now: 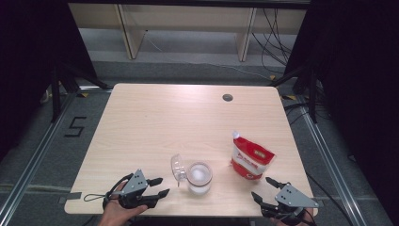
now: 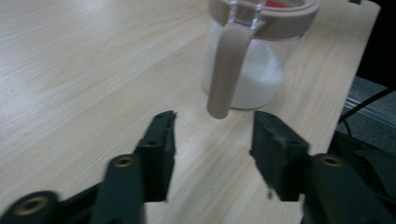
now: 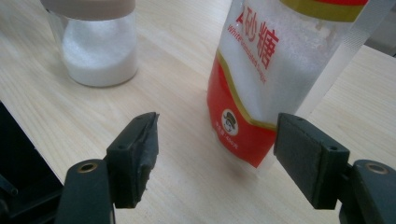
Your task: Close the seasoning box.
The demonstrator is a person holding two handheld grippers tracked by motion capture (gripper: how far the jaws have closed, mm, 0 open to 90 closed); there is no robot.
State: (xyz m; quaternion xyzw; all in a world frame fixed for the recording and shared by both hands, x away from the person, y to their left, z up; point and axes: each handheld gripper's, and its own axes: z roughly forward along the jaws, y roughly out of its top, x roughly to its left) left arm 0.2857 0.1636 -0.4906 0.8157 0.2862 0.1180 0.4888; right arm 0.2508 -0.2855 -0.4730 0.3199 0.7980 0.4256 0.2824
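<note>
**Jar and sugar bag wait near the counter's front edge**

The jar (image 1: 199, 178) is clear, half full of white grains, with a tan rim and its lid (image 1: 177, 168) swung open at 9 o'clock. The red-and-white bag (image 1: 249, 160) stands at its 3 o'clock. The left gripper (image 1: 159, 186) and the right gripper (image 1: 263, 188) both gape, gripping nothing. The jar's top is cropped in both gripper views.

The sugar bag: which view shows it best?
The right gripper view: the sugar bag stands close ahead, its red print and white contents legible. The high view shows the whole bag small, upright right of the jar. The left gripper view gives just a red sliver behind the jar.
</note>
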